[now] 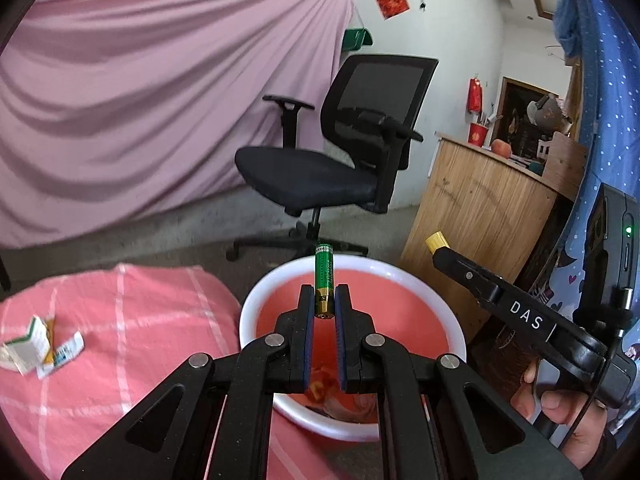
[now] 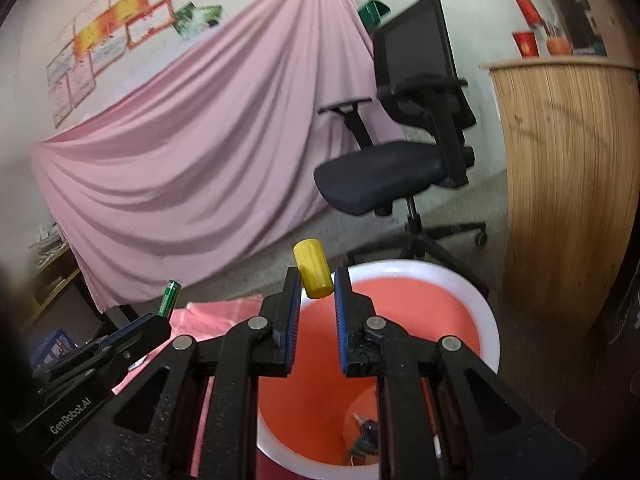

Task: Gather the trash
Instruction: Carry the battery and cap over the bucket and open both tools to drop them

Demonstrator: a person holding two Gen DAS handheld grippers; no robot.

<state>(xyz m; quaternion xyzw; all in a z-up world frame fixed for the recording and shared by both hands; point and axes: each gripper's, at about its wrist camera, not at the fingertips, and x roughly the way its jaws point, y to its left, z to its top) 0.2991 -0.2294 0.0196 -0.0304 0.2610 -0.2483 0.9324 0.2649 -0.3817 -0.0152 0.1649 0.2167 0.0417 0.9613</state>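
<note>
Left gripper (image 1: 324, 300): clamped on a green battery (image 1: 324, 280), pads pinching its gold lower end; battery upright, tip poking above the fingertips.
Left gripper position: hovering over the near rim of the bin (image 1: 452, 320), battery above the bin's opening.
Right gripper (image 2: 318, 284): closed on a small yellow cylinder (image 2: 313, 268), held by its lower part between the blue-edged pads; cylinder leaning slightly left.
Right gripper position: above the far-left rim of the bin, cylinder at the rim's edge.
Right gripper from left view: off to the right, yellow tip sticking out past its fingers; a hand (image 1: 560, 408) wrapped around its handle.
Left gripper from right view: low at the left edge, green battery sticking up from it.
Bin: round, white rim, lined with a red bag; some scraps at the bottom, too blurred to identify.
Bedding (image 1: 120, 320): pink checked cloth left of the bin, touching its side.
Remaining trash: small crumpled cartons and wrappers (image 1: 36, 344) lying on the pink checked cloth, well apart from the bin.
Office chair (image 1: 344, 152): black, mesh back, standing on the grey floor beyond the bin.
Pink sheet (image 1: 140, 100): draped across the back wall behind the chair.
Wooden counter (image 1: 480, 208): right of the chair, a red cup (image 1: 479, 133) and other small items on top.
</note>
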